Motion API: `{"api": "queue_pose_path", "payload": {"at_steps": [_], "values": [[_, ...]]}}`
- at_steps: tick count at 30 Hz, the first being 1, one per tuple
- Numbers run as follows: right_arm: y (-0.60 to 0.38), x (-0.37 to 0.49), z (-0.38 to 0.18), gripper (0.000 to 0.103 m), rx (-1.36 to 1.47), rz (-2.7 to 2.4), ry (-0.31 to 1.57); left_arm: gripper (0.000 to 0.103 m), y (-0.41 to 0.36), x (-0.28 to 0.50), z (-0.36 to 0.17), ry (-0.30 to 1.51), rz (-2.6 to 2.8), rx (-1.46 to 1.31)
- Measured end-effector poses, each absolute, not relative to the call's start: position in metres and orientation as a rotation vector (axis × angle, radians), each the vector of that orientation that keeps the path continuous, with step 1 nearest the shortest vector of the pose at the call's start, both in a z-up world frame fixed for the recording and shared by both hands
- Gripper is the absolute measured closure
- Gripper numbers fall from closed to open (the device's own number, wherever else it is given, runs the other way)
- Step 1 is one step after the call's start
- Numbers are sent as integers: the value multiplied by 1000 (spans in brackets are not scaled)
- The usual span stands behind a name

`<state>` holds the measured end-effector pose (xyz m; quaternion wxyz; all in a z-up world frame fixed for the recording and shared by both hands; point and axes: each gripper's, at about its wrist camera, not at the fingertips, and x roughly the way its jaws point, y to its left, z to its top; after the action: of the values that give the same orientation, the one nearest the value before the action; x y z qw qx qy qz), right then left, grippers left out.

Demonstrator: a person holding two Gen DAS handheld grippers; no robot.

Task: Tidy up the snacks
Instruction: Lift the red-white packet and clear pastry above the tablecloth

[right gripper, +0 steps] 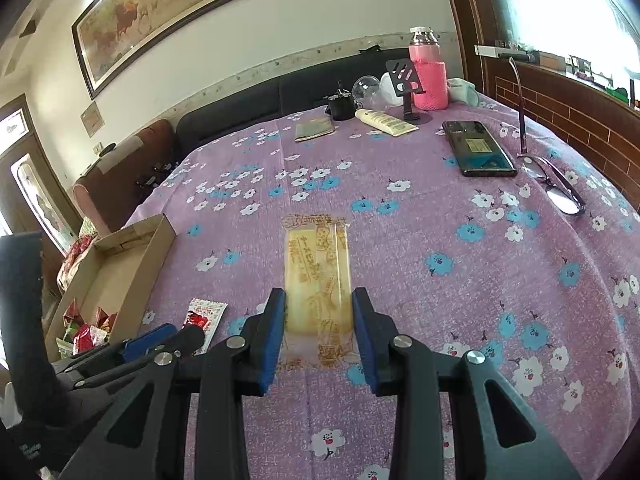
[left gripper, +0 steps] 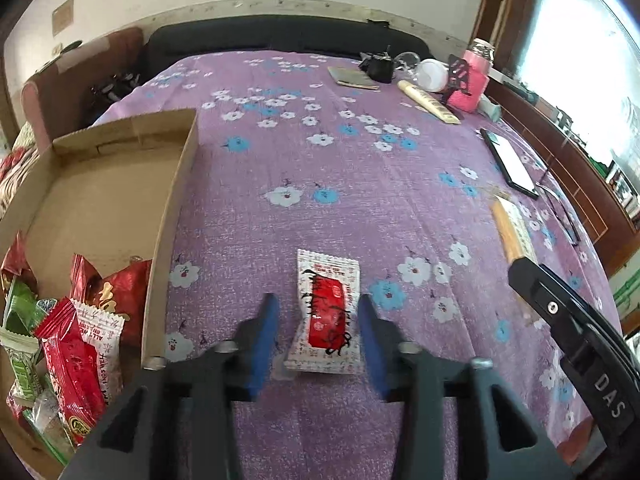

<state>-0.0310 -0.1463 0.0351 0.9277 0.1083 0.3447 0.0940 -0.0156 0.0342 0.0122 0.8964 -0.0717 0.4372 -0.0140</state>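
Left gripper (left gripper: 318, 312) parted around red packet (left gripper: 326, 312) lying on purple cloth (left gripper: 320, 168) just right of box (left gripper: 172, 216), pads clear of wrapper on both sides. Right gripper (right gripper: 319, 312) closed on yellow packet (right gripper: 318, 280), pads touching its long edges, packet flat on cloth. More snacks (left gripper: 68, 344) piled in near end of box.

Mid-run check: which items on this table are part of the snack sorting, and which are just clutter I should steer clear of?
Part of the job:
- red-and-white snack packet, between the left gripper's pads
- yellow wafer packet, gripped by the right gripper
- cardboard box with snacks in it

Lying about:
- phone
- glasses
- pink bottle
- cream tube
- phone stand
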Motion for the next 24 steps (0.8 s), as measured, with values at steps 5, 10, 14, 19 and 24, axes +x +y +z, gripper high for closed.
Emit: {"api": "queue_pose_path", "payload": {"at_steps": [5, 10, 14, 19, 24], "values": [[-148, -31, 34, 71, 235, 200, 708, 54, 28, -10, 9, 925, -44, -127], [-147, -33, 36, 71, 228, 198, 698, 69, 7, -13, 7, 924, -40, -2], [-146, -34, 36, 71, 223, 192, 691, 73, 12, -14, 9, 918, -44, -27], [-143, -38, 39, 71, 198, 182, 673, 74, 21, -22, 17, 859, -30, -71], [-139, -42, 43, 71, 170, 175, 648, 74, 27, -29, 25, 799, -18, -92]]}}
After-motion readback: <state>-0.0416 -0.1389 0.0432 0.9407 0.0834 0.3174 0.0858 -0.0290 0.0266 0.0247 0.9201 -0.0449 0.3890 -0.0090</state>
